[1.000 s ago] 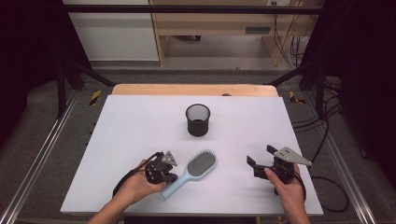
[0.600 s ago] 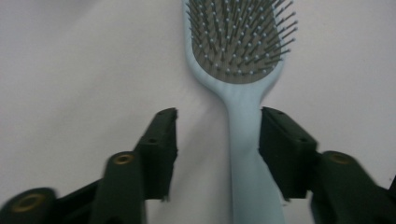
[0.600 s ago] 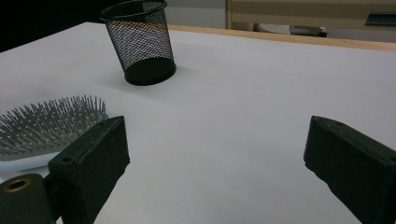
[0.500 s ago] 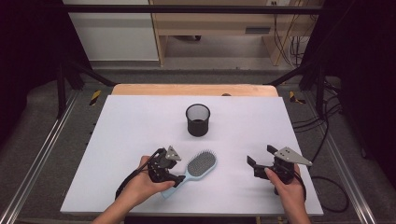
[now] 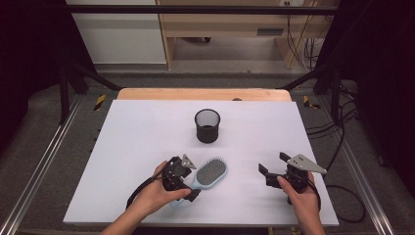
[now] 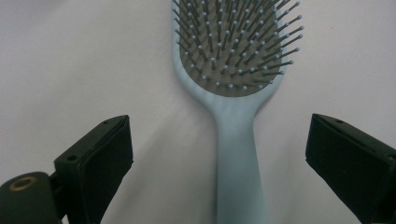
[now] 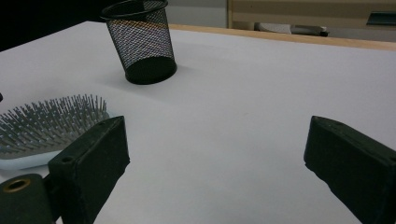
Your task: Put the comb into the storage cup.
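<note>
A light blue hairbrush (image 5: 211,171) lies bristles up on the white table (image 5: 147,132), its handle pointing to the near left. My left gripper (image 5: 191,179) is open and straddles that handle. In the left gripper view the handle (image 6: 238,163) runs up between the two spread pads without touching either. My right gripper (image 5: 273,164) rests open at the near right, well apart from the brush, with nothing between its fingers. A black mesh cup (image 5: 207,126) stands upright behind the brush, mid-table. The right gripper view shows the cup (image 7: 142,42) and the brush bristles (image 7: 46,123).
A wooden strip (image 5: 203,94) borders the table's far edge. Metal rails (image 5: 39,166) run along both sides, and cables (image 5: 342,147) lie on the floor at the right. Bare white surface spreads left of the cup and between the two grippers.
My left gripper has slid right and forward over the brush handle, which now lies between its open jaws. The right gripper, the brush and the cup have stayed put.
</note>
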